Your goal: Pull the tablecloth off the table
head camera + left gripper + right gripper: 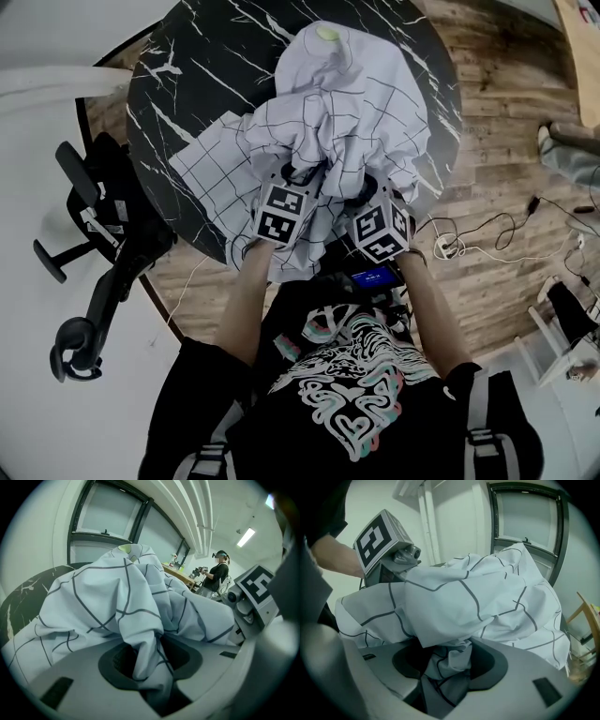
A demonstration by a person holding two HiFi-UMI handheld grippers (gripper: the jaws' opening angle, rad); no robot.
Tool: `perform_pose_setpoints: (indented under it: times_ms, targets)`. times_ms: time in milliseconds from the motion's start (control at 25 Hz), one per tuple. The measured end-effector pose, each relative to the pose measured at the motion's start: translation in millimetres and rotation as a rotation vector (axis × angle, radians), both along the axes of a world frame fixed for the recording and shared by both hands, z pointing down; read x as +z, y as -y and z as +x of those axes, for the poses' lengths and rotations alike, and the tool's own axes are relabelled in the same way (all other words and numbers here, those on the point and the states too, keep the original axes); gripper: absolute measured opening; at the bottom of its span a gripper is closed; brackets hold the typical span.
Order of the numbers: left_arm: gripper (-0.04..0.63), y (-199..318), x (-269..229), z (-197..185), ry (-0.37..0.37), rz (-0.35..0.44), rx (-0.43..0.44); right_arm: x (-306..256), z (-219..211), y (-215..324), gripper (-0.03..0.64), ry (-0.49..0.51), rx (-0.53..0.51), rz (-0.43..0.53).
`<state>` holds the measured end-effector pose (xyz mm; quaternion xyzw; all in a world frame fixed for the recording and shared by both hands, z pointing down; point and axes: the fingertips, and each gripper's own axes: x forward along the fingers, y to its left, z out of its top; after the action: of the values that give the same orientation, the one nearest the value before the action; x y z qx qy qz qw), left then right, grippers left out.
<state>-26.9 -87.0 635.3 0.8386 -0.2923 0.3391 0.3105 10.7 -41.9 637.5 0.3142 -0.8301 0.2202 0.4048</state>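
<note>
- Black swivel office chair (94, 244): well to the left of the left gripper, close against the table's left rim.
- Round black marble-look table with white veins (206, 66): ahead of both grippers. Its left and far parts are bare, and its near rim lies under the grippers.
- Left gripper (149, 665): its jaws are clamped on a fold of the tablecloth, which runs down between the dark pads.
- White tablecloth with thin dark grid lines (347, 122): crumpled into a tall heap just ahead of the two grippers, on the table's middle and right part.
  - One flat corner spreads on the table top to the left of the left gripper.
  - A flap hangs over the near rim below both grippers.
- Small yellow-green round thing (327, 34): at the heap's far top. What it is cannot be told.
- Right gripper (447, 667): just beside the left one, its jaws pinched on a bunched wad of the same cloth.
- Wooden plank floor (506, 141): open room to the right of the right gripper.
- Loose cables (487, 234): on that floor, near the table's right rim.
</note>
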Motion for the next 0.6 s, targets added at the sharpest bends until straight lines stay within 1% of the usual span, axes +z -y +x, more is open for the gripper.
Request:
perform_pose_setpoints:
  times_ms: [200, 360, 600]
  targets:
    - [0.143, -3.5, 0.9, 3.0, -0.015, -0.012, 0.006, -3.4, -1.9, 0.6, 0.216, 0.003, 0.005, 0.019]
    - [0.138, -4.4, -0.8, 6.9, -0.030, -0.024, 0.009, -4.9, -1.9, 1.8, 0.209, 0.011, 0.009, 0.053]
    - [0.123, -6.3, -7.7, 11.9, -0.061, -0.030, 0.003, -12.4, -4.5, 4.2, 0.195, 0.023, 0.009, 0.068]
